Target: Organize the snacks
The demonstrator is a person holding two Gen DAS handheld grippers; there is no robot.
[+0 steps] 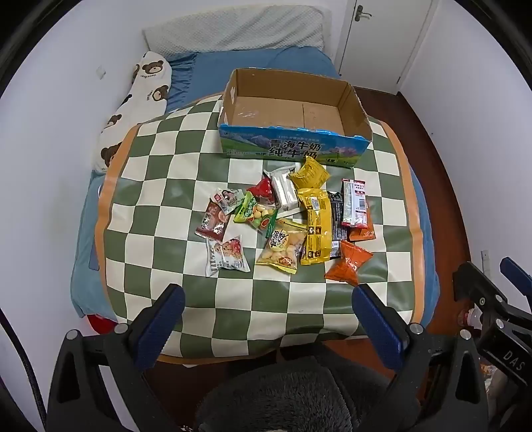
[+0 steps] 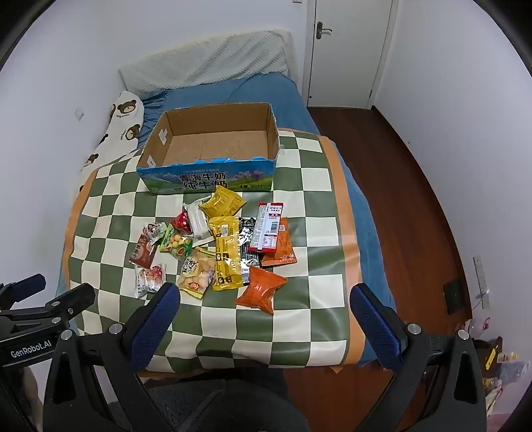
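Several snack packets point(image 1: 286, 212) lie in a loose pile on a green-and-white checkered mat point(image 1: 166, 186); the pile also shows in the right wrist view point(image 2: 219, 252). An open, empty cardboard milk box point(image 1: 292, 146) stands behind the pile, also in the right wrist view point(image 2: 209, 177). An orange packet point(image 1: 347, 262) lies nearest, also in the right wrist view point(image 2: 261, 289). My left gripper point(image 1: 267, 299) is open and empty, held above the mat's near edge. My right gripper point(image 2: 264, 299) is open and empty, held just before the orange packet.
The mat lies on a bed with a blue sheet point(image 1: 232, 69). A bear-print pillow point(image 1: 143, 99) lies at the left by the wall. A grey pillow point(image 1: 239, 30) is at the head. Wooden floor point(image 2: 415, 199) and a white door point(image 2: 345, 50) are to the right.
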